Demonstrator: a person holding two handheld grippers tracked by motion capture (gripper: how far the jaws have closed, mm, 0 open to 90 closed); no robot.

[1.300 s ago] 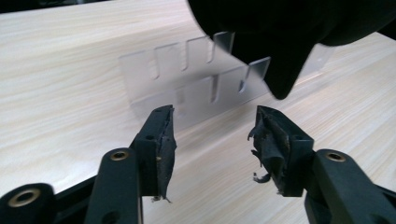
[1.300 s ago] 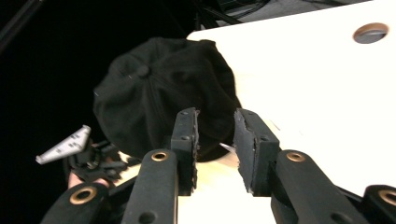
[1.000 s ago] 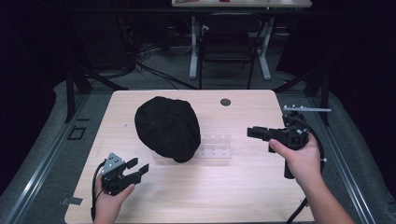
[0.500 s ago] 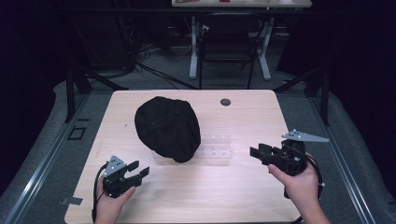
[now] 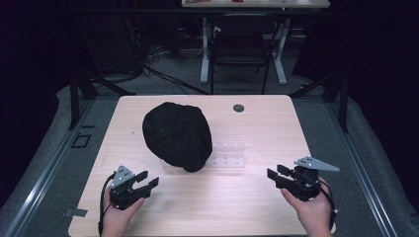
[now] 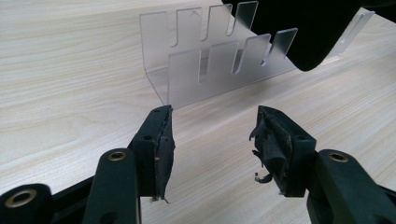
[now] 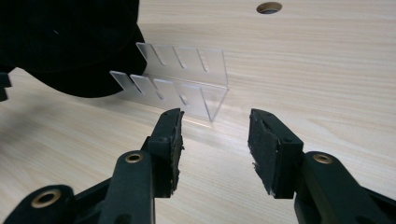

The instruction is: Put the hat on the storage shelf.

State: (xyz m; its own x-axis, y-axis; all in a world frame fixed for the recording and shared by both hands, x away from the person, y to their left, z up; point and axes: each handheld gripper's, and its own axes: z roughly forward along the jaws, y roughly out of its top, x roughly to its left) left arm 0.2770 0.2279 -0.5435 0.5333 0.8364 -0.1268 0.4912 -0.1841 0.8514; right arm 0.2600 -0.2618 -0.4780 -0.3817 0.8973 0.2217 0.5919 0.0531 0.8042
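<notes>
Both claws, the left claw and the right claw, stand with jaws apart, holding nothing. Ahead between them, a black cap lies over a clear slotted rack on the counter. It looks soft and light; pinch its free edge.

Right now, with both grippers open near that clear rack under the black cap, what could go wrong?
The black cap drapes over one end of the clear slotted rack, so lifting it may drag or tip the rack. The rack looks light and transparent, easy to misjudge and knock with the left gripper or right gripper.
</notes>
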